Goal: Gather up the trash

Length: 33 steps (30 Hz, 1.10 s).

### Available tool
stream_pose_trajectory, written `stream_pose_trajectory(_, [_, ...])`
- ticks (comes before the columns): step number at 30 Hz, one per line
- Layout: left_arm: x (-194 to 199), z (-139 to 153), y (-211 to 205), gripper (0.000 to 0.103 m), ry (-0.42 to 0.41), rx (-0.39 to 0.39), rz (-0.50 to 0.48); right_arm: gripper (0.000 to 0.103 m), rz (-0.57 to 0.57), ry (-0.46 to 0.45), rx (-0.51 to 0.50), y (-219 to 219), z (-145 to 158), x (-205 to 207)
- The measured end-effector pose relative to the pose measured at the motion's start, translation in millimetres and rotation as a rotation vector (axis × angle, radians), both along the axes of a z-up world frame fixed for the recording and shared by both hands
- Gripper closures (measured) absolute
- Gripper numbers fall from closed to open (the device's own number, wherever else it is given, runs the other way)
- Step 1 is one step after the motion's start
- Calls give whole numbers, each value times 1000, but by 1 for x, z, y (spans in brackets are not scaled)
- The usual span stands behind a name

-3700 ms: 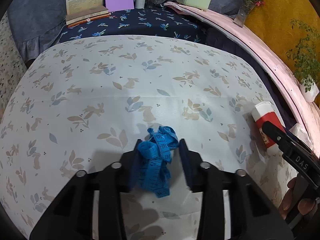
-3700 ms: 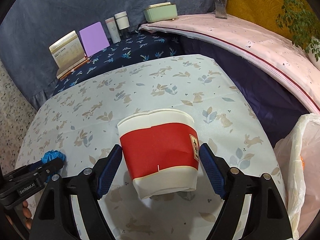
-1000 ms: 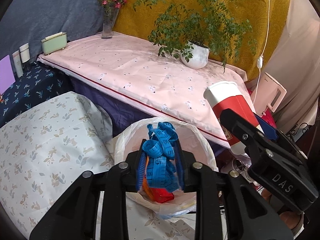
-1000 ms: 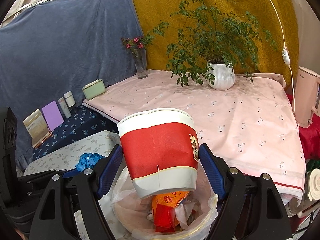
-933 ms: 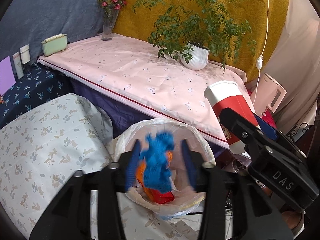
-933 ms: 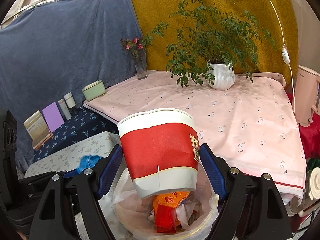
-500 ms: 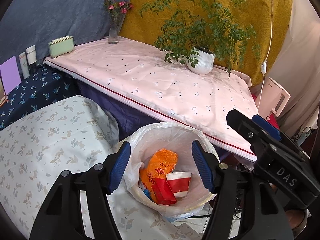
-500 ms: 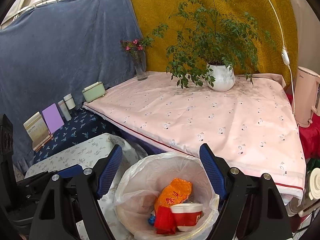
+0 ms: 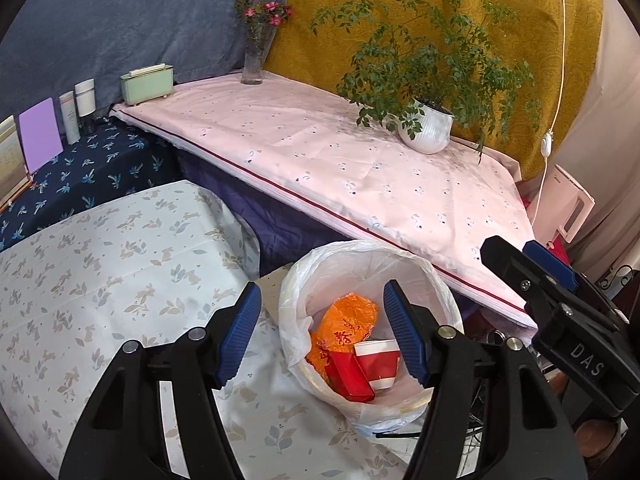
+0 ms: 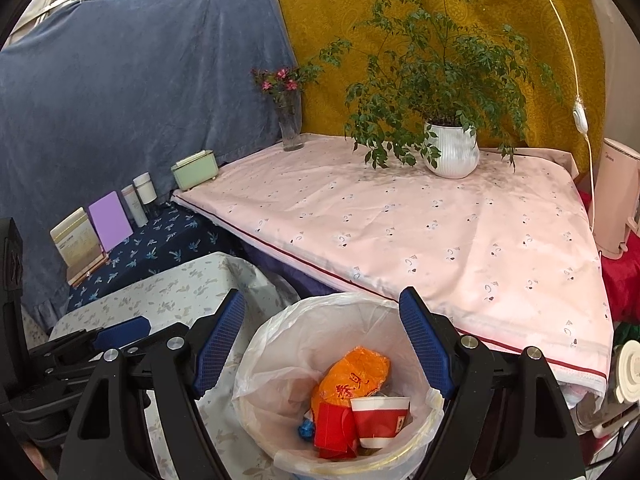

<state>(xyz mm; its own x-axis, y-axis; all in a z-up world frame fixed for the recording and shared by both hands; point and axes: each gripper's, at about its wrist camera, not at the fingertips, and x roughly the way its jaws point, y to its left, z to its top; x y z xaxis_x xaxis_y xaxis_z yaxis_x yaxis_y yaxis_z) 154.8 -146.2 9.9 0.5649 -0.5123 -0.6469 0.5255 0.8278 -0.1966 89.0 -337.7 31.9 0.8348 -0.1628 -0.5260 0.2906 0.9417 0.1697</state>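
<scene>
A white-lined trash bin stands below both grippers, beside the rabbit-print table. In it lie the red and white paper cup, an orange wrapper and a red packet. A bit of the blue tape measure shows at the bin's bottom in the right wrist view. My left gripper is open and empty above the bin. My right gripper is open and empty above it too, and shows in the left wrist view.
The rabbit-print table lies left of the bin. A pink-clothed table behind it carries a potted plant, a flower vase and a green box. A pink kettle stands at the right.
Both grippers swung from the table to above the bin. The left let go of the blue tape measure and the right let go of the cup; both dropped in. Both jaws now stand open.
</scene>
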Motion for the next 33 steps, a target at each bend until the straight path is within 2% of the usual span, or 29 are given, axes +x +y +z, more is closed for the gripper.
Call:
stream_pose_trajectory(7, [-2,-2,12,41,-10,22,28,26,10,30,-24,11,-3,-5])
stream_pose_trajectory(9, [-4,-3,16,36,-14,29,34,26,7,49,-30,13,-5,-7])
stream_pose_trajectory(12, [-8,-4,20,32,-23,46,49,19,-1,66,-42,16,-7,-13])
stream_pose_trajectory(23, [-24,-16,31,18,-7,116,91,17,-1,189,-101,28,-16,-30])
stream_pose_trajectory(27, [-30,-17,32,17,1,118,95,13,-1,214,-79,28,-20,-37])
stream_pose_trajectory(32, [-41,-17,35,10,-35,144,113,12,-1,248,-65,30,-25,-42])
stream_pose_trajectory(33, [-43,-18,36,10,-30,147,115,9,1,255,-67,31,-27,-43])
